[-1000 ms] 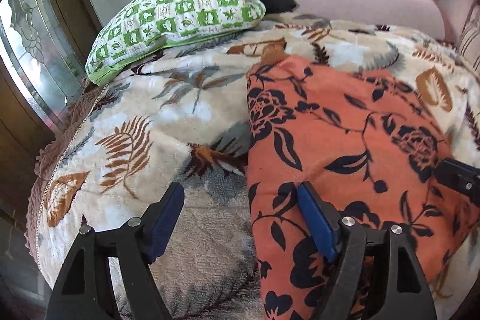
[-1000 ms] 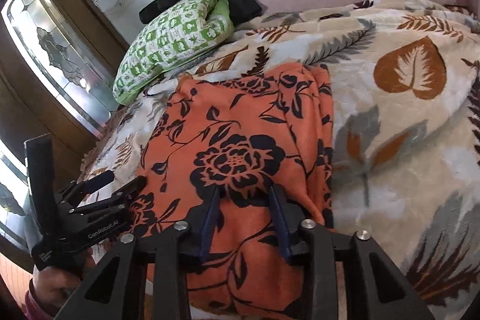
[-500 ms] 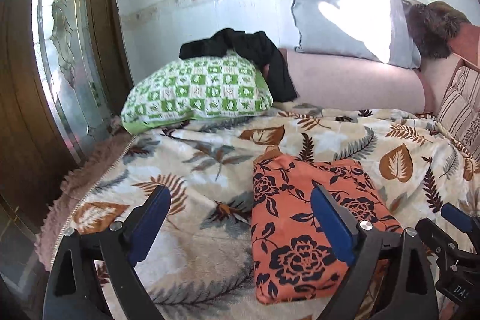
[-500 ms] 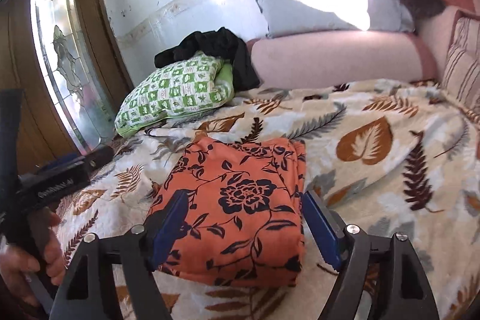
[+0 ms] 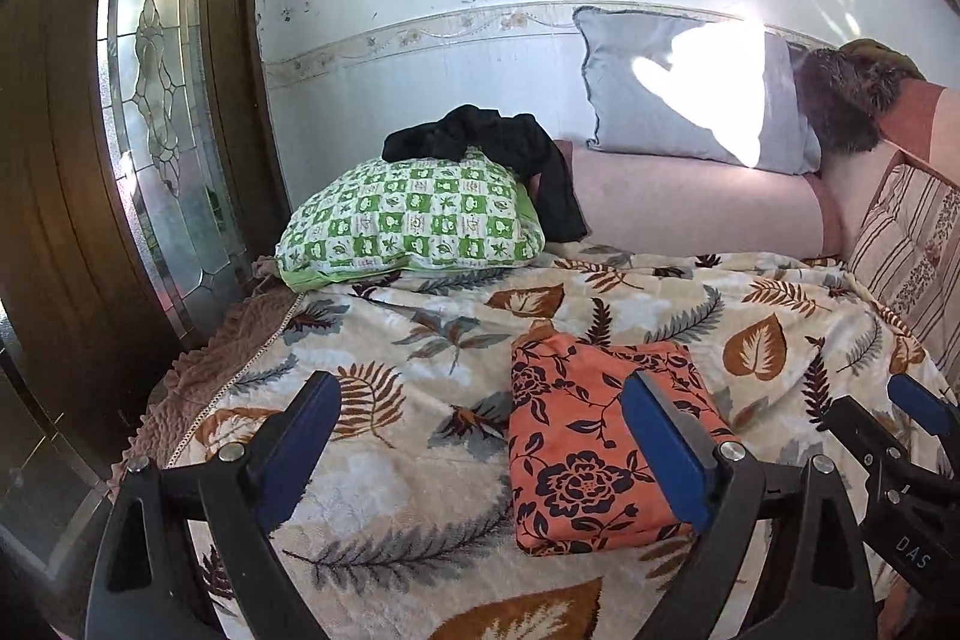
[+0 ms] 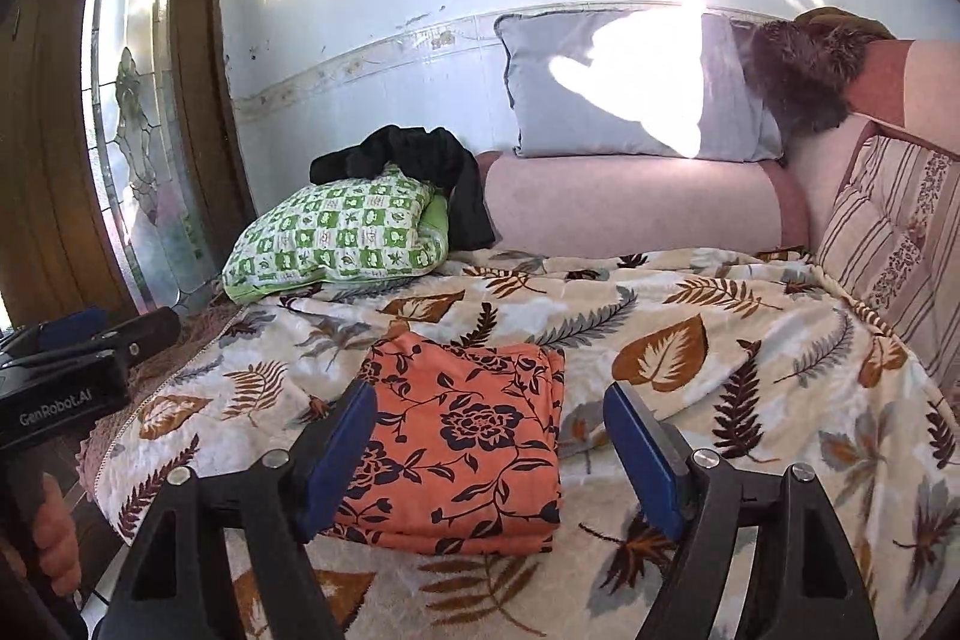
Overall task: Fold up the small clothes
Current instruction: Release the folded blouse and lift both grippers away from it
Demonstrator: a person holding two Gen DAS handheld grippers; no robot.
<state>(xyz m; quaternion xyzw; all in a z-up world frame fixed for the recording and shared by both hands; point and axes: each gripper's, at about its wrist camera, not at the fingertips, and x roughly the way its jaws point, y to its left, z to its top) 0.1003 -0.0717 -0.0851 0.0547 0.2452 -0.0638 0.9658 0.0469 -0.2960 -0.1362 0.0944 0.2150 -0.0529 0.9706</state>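
Lying folded on the blanket (image 6: 750, 316), orange cloth (image 6: 468, 436), both tools (image 5: 480, 436) (image 6: 489, 454) apart, empty.

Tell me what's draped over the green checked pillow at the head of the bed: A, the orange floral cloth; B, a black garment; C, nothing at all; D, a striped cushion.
B: a crumpled black garment lies across the top of the green checked pillow and hangs down its right side, while the folded orange floral cloth sits apart on the leaf-print blanket.
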